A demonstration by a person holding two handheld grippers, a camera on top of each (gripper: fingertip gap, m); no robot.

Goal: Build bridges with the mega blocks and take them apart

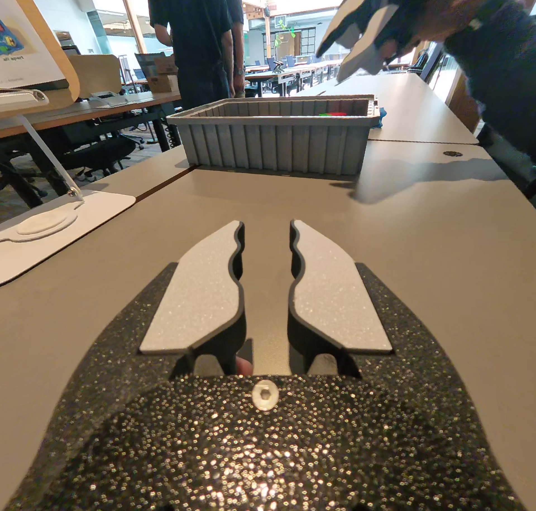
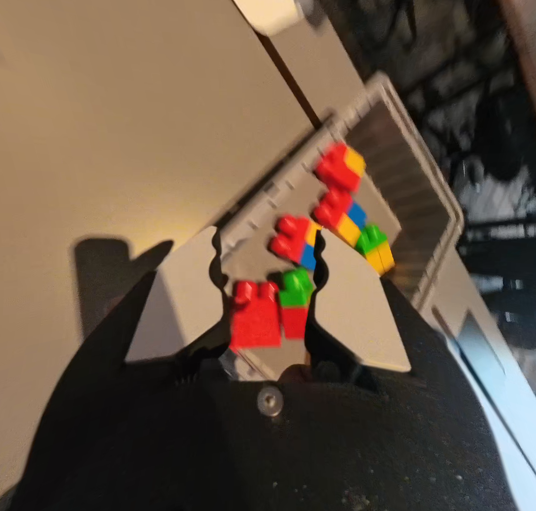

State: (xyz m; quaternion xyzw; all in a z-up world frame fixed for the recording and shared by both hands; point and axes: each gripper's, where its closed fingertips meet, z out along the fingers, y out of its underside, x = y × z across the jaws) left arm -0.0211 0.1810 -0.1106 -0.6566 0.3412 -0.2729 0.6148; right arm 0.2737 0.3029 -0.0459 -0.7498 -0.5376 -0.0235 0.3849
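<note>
The left tool (image 1: 266, 230) rests low over the bare grey worktop (image 1: 406, 265), its jaws parted with nothing between them, pointing at the ribbed grey bin (image 1: 272, 146) that sits well ahead. The right tool (image 2: 268, 245) hangs above that bin, tilted down into it, jaws spread and empty; its view is smeared, so fine detail is lost. The mega blocks (image 2: 339, 166) all lie inside the bin in small joined clusters of red, yellow, blue and green, with a red block (image 2: 255, 317) and a green-on-red pair (image 2: 295, 303) nearest the tool tips. None is out on the worktop, so building looks barely begun. The likely trouble is the pick itself: the clusters lie tipped and close together, so a closing jaw could catch two at once, or nudge a piece against the bin wall and let it slip. A fast, blurred approach raises that risk, and the bin's high rim may foul the tool.
</note>
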